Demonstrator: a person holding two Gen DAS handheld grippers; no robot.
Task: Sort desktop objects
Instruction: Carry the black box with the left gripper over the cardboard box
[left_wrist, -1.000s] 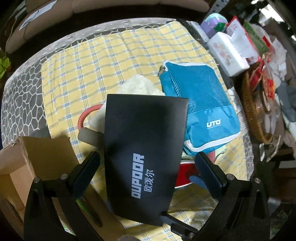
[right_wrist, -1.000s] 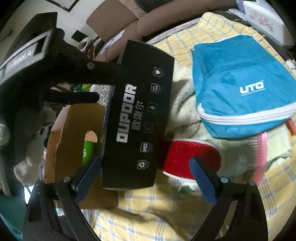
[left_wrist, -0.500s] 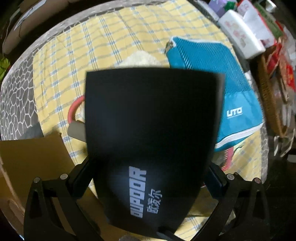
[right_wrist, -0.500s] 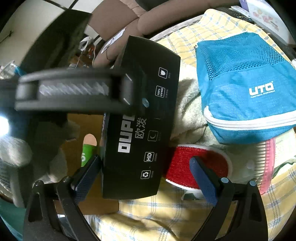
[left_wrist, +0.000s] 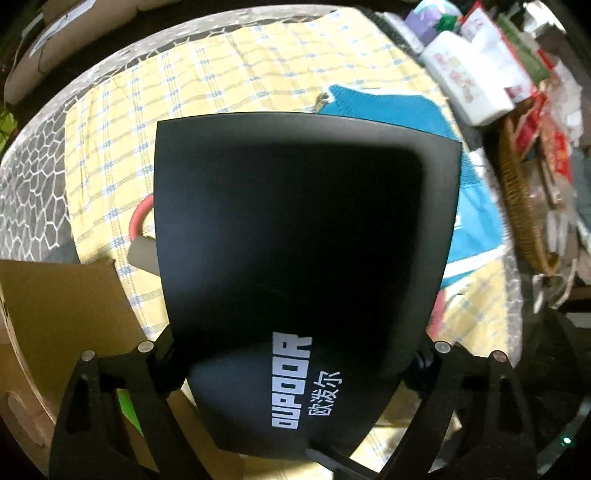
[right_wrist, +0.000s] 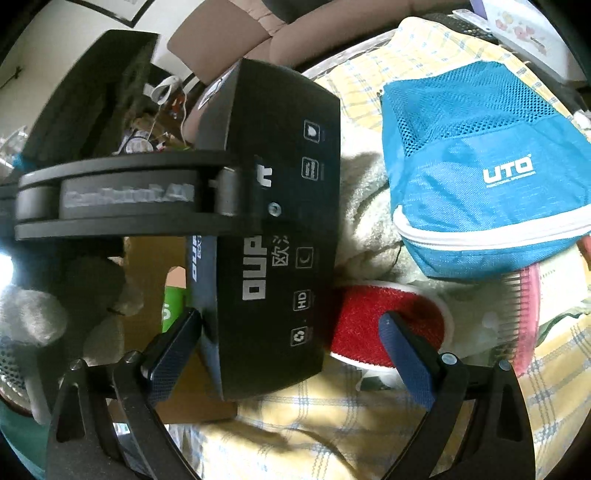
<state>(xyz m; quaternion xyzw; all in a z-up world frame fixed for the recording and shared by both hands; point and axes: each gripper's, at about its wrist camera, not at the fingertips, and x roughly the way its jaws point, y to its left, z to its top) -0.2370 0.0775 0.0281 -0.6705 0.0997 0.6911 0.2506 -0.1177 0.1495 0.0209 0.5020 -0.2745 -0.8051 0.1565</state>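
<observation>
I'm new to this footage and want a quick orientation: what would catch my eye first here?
The black OUPOOR box fills the left wrist view, sitting between the fingers of the left gripper, whose jaws are closing around it. Right of it lies a bright blue UTO pouch on the yellow checked cloth. A red brush lies in front of the open right gripper.

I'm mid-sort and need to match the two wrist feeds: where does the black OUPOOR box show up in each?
Left wrist: the black OUPOOR box fills the centre, between that gripper's closing jaws.
Right wrist: left of centre, the box with the left gripper reaching over it from the left.
Shared landmark: the blue UTO pouch, right of the box.
</observation>
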